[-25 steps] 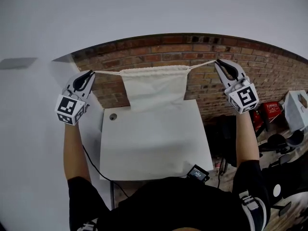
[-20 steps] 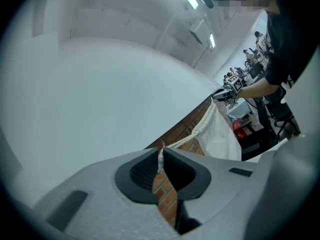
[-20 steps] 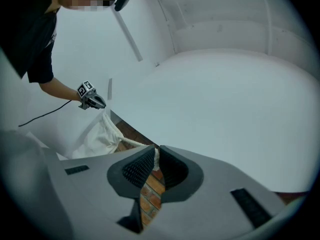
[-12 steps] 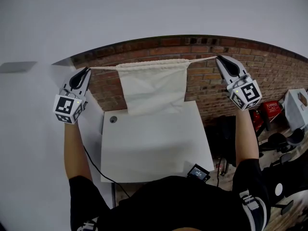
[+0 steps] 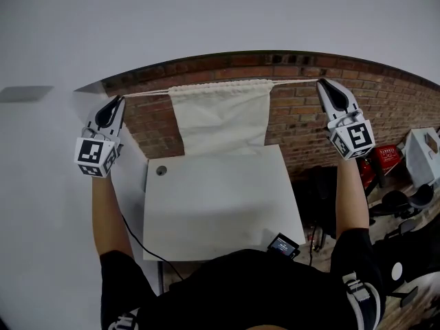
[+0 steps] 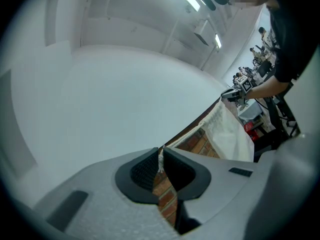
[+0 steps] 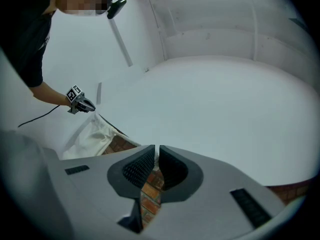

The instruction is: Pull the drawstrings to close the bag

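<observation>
A cream cloth bag [image 5: 221, 119] hangs in the air above the far edge of the white table [image 5: 220, 205], its gathered top stretched between two taut drawstrings. My left gripper [image 5: 119, 99] is shut on the left drawstring [image 5: 146, 93], which also shows pinched between the pads in the left gripper view [image 6: 160, 160]. My right gripper [image 5: 320, 82] is shut on the right drawstring [image 5: 294, 82], out to the bag's right. Both grippers are held high and far apart. The bag [image 6: 227, 131] shows beyond the left jaws, and the bag [image 7: 92, 136] also shows at left in the right gripper view.
A red brick wall [image 5: 385, 108] runs behind the table, with a plain white wall above it. The table has a round hole [image 5: 161, 171] at its far left corner. A small black device [image 5: 282, 246] sits at the near right edge. Clutter lies on the floor at right [image 5: 405, 177].
Both grippers have moved further apart and slightly up, pulling the drawstrings straight and taut. The bag's top has risen and gathered along the strings.
</observation>
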Tool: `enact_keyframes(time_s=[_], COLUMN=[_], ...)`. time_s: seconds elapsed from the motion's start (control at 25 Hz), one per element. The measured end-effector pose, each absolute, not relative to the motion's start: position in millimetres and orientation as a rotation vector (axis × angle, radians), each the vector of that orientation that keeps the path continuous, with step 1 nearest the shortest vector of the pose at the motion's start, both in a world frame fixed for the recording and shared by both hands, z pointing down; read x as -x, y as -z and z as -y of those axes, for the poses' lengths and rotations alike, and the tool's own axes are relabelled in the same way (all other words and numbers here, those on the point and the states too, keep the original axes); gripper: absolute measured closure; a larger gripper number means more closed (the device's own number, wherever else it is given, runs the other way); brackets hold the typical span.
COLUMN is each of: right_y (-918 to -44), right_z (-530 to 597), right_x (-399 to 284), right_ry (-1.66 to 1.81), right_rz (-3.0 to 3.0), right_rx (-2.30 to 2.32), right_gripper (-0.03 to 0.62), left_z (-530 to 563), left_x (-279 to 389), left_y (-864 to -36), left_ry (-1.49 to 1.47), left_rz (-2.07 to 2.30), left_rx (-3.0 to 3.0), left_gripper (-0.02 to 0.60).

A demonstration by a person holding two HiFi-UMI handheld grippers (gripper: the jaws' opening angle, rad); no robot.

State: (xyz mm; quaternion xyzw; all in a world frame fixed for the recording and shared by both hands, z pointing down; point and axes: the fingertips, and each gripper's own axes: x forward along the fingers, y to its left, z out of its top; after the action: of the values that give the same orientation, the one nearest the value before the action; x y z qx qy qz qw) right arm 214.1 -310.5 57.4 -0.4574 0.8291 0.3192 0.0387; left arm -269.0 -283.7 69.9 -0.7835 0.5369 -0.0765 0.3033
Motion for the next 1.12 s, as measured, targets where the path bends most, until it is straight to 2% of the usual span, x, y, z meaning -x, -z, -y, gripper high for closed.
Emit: enact_keyframes(time_s=[1.12], right_y=[-42], right_z=[314], right_x=[-244], right_ry=[-0.902], right_rz=[-2.427], right_rx=[1.419], right_gripper=[0.562], left_z=[267], left_x=[323], left_y=[-64], left_ry=[0.040], left_rz=[-1.567], left_rx=[1.999], left_gripper=[0.543])
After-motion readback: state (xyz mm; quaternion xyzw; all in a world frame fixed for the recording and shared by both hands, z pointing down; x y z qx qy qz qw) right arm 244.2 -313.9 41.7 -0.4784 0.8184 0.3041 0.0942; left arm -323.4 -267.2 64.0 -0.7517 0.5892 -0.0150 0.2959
